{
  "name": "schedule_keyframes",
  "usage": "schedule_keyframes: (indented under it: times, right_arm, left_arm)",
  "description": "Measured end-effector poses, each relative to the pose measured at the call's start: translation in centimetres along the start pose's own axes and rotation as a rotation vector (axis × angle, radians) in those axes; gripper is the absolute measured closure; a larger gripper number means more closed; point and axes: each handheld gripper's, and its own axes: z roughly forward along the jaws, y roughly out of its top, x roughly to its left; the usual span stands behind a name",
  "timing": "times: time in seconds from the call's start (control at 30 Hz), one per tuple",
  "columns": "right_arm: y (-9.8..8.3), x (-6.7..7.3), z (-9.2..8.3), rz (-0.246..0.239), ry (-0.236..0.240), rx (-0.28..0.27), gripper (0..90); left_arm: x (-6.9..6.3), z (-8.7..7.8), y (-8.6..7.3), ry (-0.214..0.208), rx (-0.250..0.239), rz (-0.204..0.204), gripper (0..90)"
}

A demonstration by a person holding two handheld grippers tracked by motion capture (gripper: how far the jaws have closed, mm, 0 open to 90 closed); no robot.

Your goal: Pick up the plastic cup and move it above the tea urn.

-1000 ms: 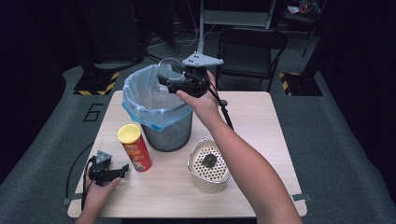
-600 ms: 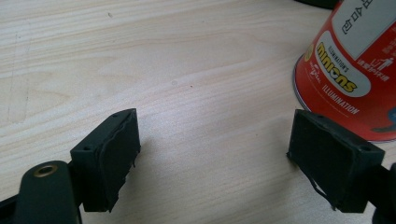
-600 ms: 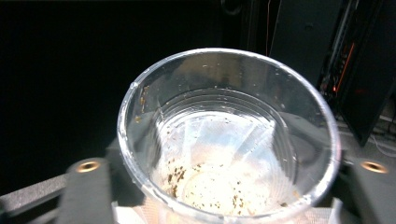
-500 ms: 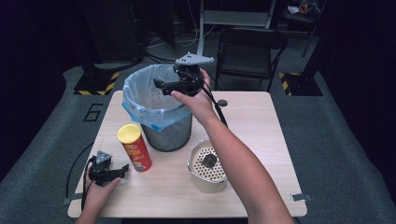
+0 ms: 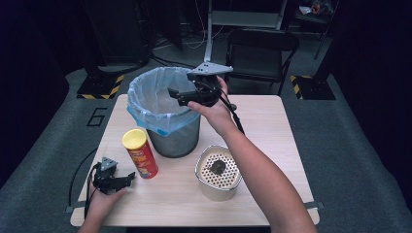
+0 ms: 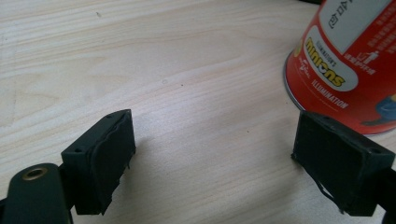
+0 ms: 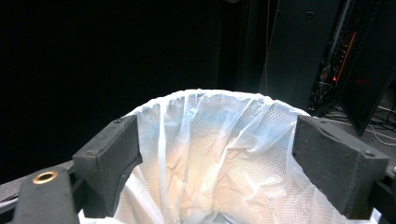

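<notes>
Right gripper (image 5: 176, 93) hangs over the lined waste bin (image 5: 163, 116), jaws just opened wide and empty; left gripper (image 5: 127, 177), also wide and empty, rests beside the bin's neighbouring crisp can (image 5: 140, 153)

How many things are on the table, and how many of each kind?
Bin with a blue bag: 1
Red chip can with a yellow lid: 1
Metal cup with a holey lid: 1
Total: 3
</notes>
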Motion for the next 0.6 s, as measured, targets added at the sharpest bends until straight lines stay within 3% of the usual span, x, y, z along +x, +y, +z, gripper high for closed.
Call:
schedule_keyframes:
  times: [0.23,0.6]
  right_arm:
    - [-0.5,0.6,-1.8,-0.023,0.032,0.003,19.0]
    - [-1.4,0.8,-4.2,-0.046,0.025,0.006,22.0]
  left_arm:
    - [0.0,-0.1,0.0,-0.007,0.004,0.006,12.7]
    - [0.0,-0.1,0.0,-0.002,0.003,0.014,13.1]
